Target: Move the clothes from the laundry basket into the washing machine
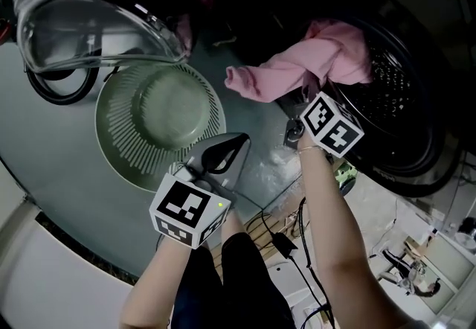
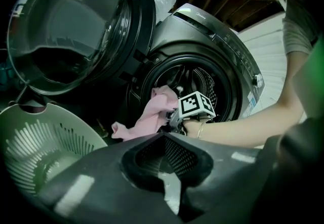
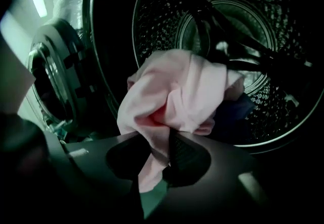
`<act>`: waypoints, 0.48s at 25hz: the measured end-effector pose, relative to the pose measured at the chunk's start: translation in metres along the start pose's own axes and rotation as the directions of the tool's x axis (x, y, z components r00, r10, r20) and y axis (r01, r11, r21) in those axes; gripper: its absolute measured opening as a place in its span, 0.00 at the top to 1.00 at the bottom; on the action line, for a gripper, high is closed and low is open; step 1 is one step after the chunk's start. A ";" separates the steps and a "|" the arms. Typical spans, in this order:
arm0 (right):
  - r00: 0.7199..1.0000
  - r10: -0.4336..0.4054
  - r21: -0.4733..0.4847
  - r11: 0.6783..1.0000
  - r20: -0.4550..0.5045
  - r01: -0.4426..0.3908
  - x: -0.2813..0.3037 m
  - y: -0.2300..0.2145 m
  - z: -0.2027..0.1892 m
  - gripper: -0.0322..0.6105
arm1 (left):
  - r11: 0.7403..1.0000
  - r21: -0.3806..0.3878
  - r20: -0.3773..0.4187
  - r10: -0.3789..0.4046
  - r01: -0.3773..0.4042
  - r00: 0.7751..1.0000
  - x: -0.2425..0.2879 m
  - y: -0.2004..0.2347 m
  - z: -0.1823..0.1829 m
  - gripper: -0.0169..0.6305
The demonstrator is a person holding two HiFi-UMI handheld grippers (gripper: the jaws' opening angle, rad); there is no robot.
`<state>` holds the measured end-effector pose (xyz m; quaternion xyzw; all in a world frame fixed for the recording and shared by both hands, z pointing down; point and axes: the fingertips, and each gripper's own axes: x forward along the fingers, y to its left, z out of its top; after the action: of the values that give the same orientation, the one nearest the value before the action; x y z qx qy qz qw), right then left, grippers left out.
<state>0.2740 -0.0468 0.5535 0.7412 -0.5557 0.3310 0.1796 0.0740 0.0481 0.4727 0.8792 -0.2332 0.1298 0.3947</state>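
Pink garment (image 3: 177, 96): soft, light and limp; likely to sag, trail and catch on the door rim rather than slip. Draped across the mouth of the washing machine drum (image 3: 263, 40), bulk at the opening, one tail hanging outside toward the laundry basket (image 1: 119, 141). Best taken at a bunched fold, not at a single loose edge.

Right gripper (image 3: 163, 142): jaws clamped on a fold of the garment. Left gripper (image 2: 163, 137): jaws together, nothing held, near the basket rim, well apart from the garment. No clothes visible in the basket.
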 end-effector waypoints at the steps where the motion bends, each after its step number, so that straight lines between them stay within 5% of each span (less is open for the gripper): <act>1: 1.000 0.002 0.013 1.000 0.026 -0.002 -0.002 -0.003 0.010 0.78 | 1.000 0.000 0.003 -0.002 0.002 1.000 0.000 -0.001 0.001 0.96; 5: 0.990 -0.047 0.036 0.998 0.131 0.043 -0.008 -0.022 0.052 0.79 | 1.000 0.008 0.011 -0.016 0.016 1.000 0.000 -0.008 0.006 0.96; 12: 0.929 -0.205 0.235 0.963 0.308 0.135 -0.011 -0.070 0.125 0.80 | 0.999 0.029 0.008 -0.041 0.041 0.999 -0.001 -0.016 0.010 0.96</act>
<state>0.3743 -0.0965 0.4637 0.8463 -0.4733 0.2424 0.0332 0.0820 0.0503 0.4560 0.8899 -0.2147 0.1213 0.3837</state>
